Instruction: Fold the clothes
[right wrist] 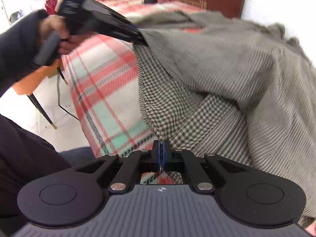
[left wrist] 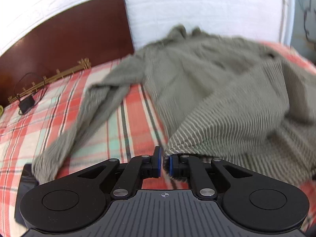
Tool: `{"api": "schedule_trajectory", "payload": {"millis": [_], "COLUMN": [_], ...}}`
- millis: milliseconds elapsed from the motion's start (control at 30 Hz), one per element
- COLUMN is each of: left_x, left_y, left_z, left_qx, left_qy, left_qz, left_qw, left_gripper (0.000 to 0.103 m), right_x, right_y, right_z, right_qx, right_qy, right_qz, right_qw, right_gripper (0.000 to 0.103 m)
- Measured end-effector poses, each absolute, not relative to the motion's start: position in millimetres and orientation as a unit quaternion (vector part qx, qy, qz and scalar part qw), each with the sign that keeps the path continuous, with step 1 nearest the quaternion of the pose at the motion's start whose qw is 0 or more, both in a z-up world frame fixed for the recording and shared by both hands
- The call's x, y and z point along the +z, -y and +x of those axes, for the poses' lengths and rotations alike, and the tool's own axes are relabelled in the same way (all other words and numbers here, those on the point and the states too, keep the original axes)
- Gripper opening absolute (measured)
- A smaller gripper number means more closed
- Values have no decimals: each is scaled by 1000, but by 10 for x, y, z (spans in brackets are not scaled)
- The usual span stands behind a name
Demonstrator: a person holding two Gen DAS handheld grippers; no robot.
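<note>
A grey-green striped garment (left wrist: pixel 217 88) with a checked lining (right wrist: pixel 177 106) lies spread on a red, white and teal plaid bedcover (left wrist: pixel 98 128). One long sleeve (left wrist: pixel 79 122) trails toward the left. My left gripper (left wrist: pixel 165 159) is shut on the garment's near hem, with fabric pinched between its blue pads. In the right wrist view a hand holds the left gripper (right wrist: pixel 144 42) up at the garment's (right wrist: pixel 246 69) left edge. My right gripper (right wrist: pixel 161 151) is shut on the checked lining at the near edge, over the side of the bedcover (right wrist: pixel 102 90).
A dark red headboard (left wrist: pixel 69 39) stands at the bed's far end against a white wall. A black charger (left wrist: pixel 26 102) with its cable lies near it. An orange chair (right wrist: pixel 33 83) stands on the pale floor beside the bed. A dark sleeve (right wrist: pixel 15 49) shows at the left.
</note>
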State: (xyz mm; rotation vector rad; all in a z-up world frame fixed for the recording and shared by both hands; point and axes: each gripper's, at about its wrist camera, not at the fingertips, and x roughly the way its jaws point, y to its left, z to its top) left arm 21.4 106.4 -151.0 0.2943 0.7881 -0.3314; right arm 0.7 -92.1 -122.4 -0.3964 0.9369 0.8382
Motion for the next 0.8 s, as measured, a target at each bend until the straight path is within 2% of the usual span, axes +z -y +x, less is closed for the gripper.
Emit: {"api": "schedule_trajectory", "payload": {"millis": [133,167,200,233,300,367,533,567,600,667,800], "left_x": [-1701,-1715,-1719,-1708,-1666,-1643,-1695,-1709,-1708,-1667,-1467], "left_y": [-1118,-1131,-1143,-1152,-1163,-1132,-985,-959,-951,-974,-1092], "left_z": [24,-23,-61,-79,-89,-93,54,73,94,123,79], "left_qx": [-164,-164,-163,-158,-151,-144,-137,-135,-134,-130,-116], "left_qy": [-407,-401,-397,-395,-385,-369,-361,-360,-361,-361,-339], "left_qz": [145,148,150,146,139,151,176,182,181,164,124], "left_qw": [887,889,891,893,900,906,905,905,905,909,925], "left_gripper": [4,7,15,17,41,55,56,55,30,4,4], "right_x": [-1239,-1230,-1222,-1210,-1152,-1134,-1162,-1164,-1168,-1170,-1156], "right_y": [912,918,923,936,1008,1083,1182,1188,1194,1199,1204], "right_z": [-41,-54,-67,-81,-116,-154,-185,-181,-181,-179,-171], "right_qx": [402,405,409,412,412,402,380,379,378,379,387], "right_qy": [-435,-433,-431,-429,-425,-422,-425,-426,-426,-425,-419], "right_qz": [-187,-187,-188,-187,-179,-169,-154,-153,-152,-148,-144], "right_qw": [784,783,782,781,786,794,807,807,808,809,809], "right_gripper": [10,15,21,22,22,22,22,22,22,22,22]}}
